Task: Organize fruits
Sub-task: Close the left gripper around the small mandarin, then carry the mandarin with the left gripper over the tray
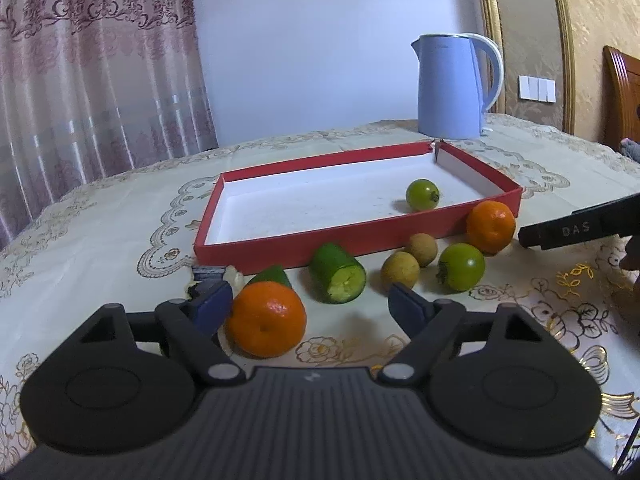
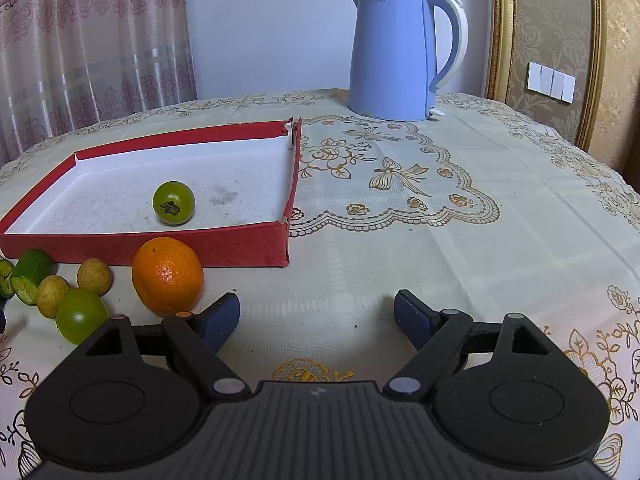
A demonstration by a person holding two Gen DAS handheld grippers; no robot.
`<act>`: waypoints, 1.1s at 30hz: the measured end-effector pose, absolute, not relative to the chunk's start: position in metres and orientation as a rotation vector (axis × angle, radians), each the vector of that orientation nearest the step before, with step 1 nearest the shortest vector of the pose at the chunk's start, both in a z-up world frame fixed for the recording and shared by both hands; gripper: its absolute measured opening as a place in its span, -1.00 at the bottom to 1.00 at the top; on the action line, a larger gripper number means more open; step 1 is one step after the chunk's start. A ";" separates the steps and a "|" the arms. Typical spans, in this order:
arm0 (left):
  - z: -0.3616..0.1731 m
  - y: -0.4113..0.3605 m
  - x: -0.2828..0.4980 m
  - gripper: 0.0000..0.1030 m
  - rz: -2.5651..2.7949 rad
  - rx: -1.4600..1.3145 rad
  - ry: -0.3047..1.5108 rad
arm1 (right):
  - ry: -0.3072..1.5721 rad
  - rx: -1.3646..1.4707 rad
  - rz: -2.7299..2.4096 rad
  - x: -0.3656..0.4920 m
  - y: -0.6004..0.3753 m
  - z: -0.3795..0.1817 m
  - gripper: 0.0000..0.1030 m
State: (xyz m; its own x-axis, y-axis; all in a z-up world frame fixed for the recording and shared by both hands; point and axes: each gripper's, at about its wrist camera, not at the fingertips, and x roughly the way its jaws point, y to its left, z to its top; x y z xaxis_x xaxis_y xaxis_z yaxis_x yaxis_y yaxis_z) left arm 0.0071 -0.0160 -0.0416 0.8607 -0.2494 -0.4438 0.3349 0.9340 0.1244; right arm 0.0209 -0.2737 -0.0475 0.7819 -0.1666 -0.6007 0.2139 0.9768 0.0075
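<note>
A shallow red tray [image 1: 320,242] with a white floor holds one green tomato [image 1: 422,195]. In front of it lie an orange [image 1: 491,227], two brown longans [image 1: 420,249], a second green tomato [image 1: 461,267] and two cut cucumber pieces [image 1: 339,279]. A nearer orange [image 1: 266,318] sits between the jaws of my left gripper [image 1: 310,304], close against the left pad and well clear of the right one; the gripper is open. My right gripper [image 2: 316,316] stands open over bare cloth, with the other orange [image 2: 168,276] just beyond its left finger and the tray [image 2: 224,248] behind.
A blue electric kettle [image 2: 394,52] stands at the back of the table. A cream tablecloth with gold flowers [image 2: 400,184] covers the table. The right gripper's black finger [image 1: 580,228] reaches in from the right edge of the left wrist view. Curtains hang at the back left.
</note>
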 end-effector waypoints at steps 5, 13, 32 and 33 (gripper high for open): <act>-0.043 -0.018 0.018 0.59 -0.273 0.227 0.465 | 0.641 0.076 -0.206 0.021 -0.274 -0.047 0.64; -0.046 -0.009 0.020 0.31 -0.261 0.247 0.514 | 0.642 0.076 -0.205 0.021 -0.274 -0.047 0.65; -0.035 0.003 0.032 -0.20 -0.228 0.166 0.584 | 0.643 0.076 -0.204 0.021 -0.273 -0.047 0.67; -0.033 0.003 0.031 -0.20 -0.226 0.164 0.580 | 0.643 0.076 -0.204 0.021 -0.274 -0.047 0.67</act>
State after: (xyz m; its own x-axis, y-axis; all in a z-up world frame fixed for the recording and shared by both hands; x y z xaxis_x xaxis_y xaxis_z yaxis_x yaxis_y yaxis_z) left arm 0.0311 0.0034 -0.0334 0.8128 -0.1646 -0.5588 0.2567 0.9623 0.0899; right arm 0.0212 -0.2736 -0.0474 0.7811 -0.1649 -0.6022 0.2122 0.9772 0.0077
